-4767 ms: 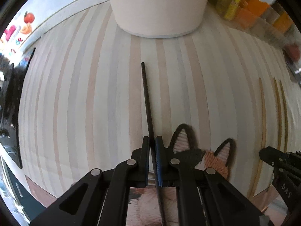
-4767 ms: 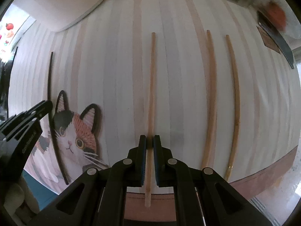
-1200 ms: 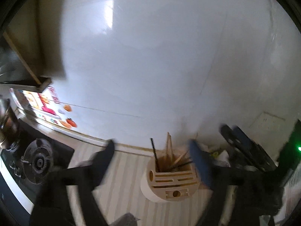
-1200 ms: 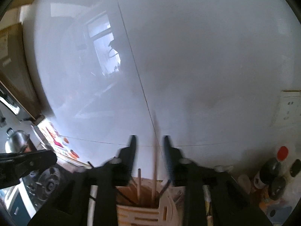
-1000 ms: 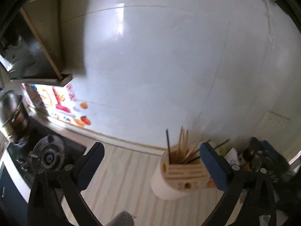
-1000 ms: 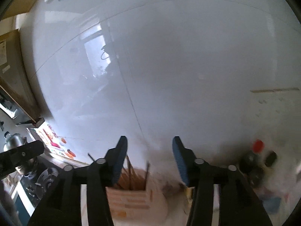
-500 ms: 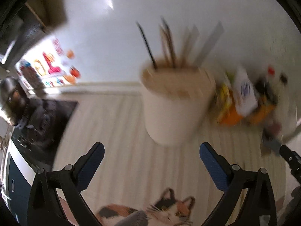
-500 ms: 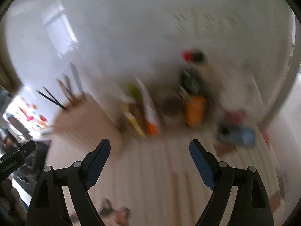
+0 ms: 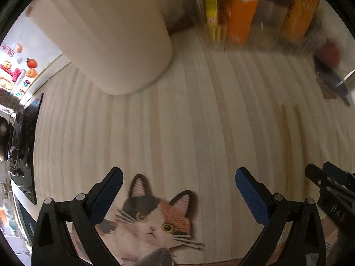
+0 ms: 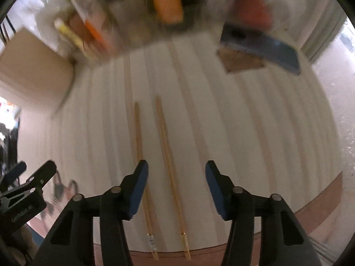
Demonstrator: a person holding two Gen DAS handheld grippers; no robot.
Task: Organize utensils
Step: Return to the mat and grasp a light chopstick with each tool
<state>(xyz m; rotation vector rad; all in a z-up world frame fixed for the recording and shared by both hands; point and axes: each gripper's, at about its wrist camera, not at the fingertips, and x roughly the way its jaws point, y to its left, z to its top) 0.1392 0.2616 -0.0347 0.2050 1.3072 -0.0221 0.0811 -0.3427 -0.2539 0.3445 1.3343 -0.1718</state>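
Two wooden chopsticks lie side by side on the striped mat: one (image 10: 141, 168) passes by my right gripper's left finger, the other (image 10: 169, 166) runs between the fingers. My right gripper (image 10: 176, 173) is open and empty just above them. My left gripper (image 9: 177, 177) is wide open and empty above the cat picture (image 9: 153, 217) on the mat. The cream utensil holder (image 9: 115, 35) stands at the upper left of the left wrist view and at the left edge of the right wrist view (image 10: 33, 66). The chopsticks show faintly at the right of the left wrist view (image 9: 288, 133).
Orange and yellow packets (image 9: 239, 11) and jars stand along the back of the mat. A blue-bladed cleaver (image 10: 261, 46) lies at the back right on a brown pad. The stove (image 9: 24, 146) is at the far left. The mat's brown front edge (image 10: 310, 210) is near me.
Both grippers let go of their chopsticks into the holder, opened wide, and swung down from facing the wall to the mat. The right one now hovers over the remaining two chopsticks.
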